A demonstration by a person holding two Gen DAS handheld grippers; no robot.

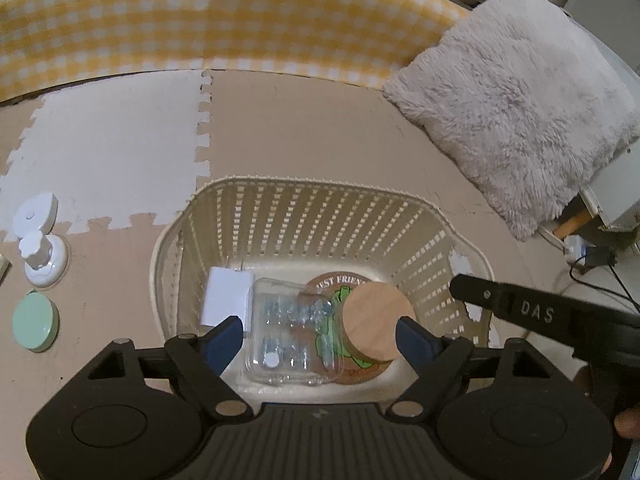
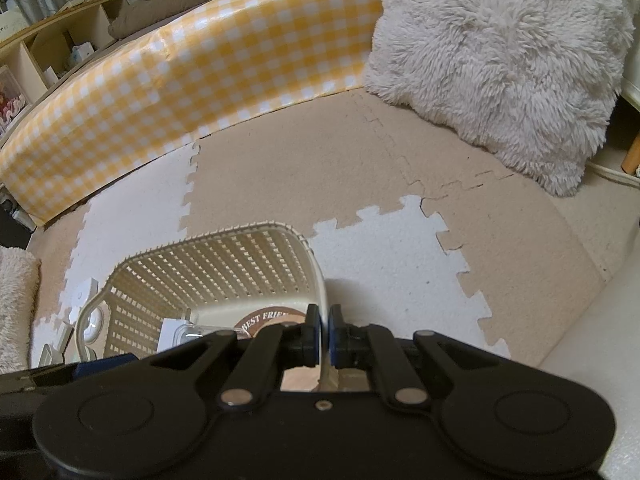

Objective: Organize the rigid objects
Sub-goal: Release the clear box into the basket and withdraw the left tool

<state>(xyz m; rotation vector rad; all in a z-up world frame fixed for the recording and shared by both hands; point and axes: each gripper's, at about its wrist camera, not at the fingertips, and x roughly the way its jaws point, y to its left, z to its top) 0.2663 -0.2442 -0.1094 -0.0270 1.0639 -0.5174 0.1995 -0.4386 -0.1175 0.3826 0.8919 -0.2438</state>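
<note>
I am lifting my open left gripper (image 1: 318,340) straight off the jar (image 1: 378,330) inside the basket (image 1: 320,190), while my right gripper (image 2: 325,334) is pinching its right rim steady.

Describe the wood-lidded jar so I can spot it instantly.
Find the cream lattice basket on the foam mat. At its bottom, right of the clear plastic case, the jar lies on a cork coaster. Only it has a round pale wooden lid.

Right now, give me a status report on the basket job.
Left tool open over wooden-lid jar in basket. Right tool shut on basket rim. Mint lid, white pieces outside. Nothing blocking.
</note>
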